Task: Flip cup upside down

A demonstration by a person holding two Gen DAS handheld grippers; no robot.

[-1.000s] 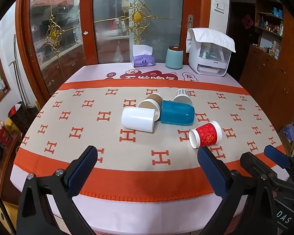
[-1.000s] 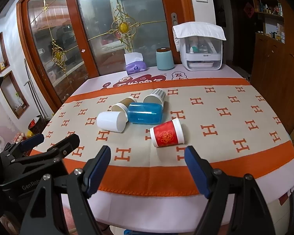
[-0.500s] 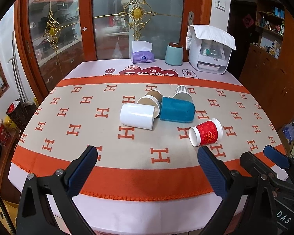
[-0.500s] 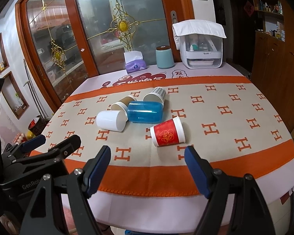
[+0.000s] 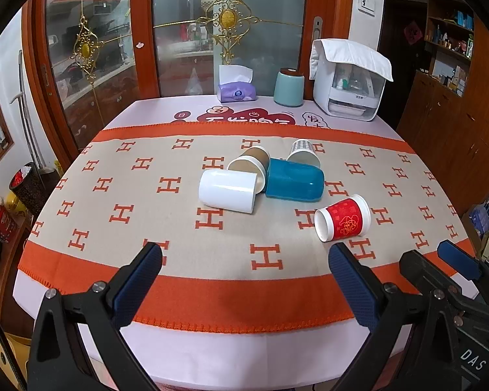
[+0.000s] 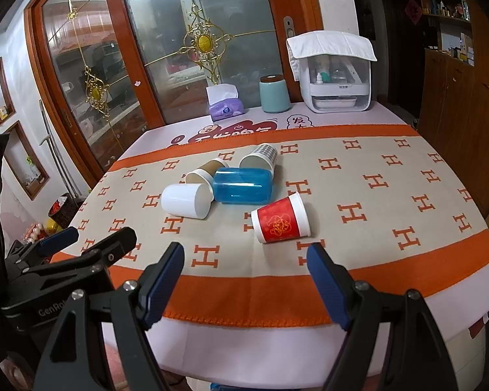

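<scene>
Red paper cup [image 6: 282,219] lies sideways, nearest the right gripper [image 6: 246,262] (likely first target). Both grippers' jaws gape wide, empty, short of the table [image 5: 212,352]; left gripper [image 5: 244,265] likewise.

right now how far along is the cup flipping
Nothing is done: the red cup, white cup, blue cup, brown cup and checked cup all lie sideways. Left tongs and right tongs are open, empty. Every flip remains.
</scene>
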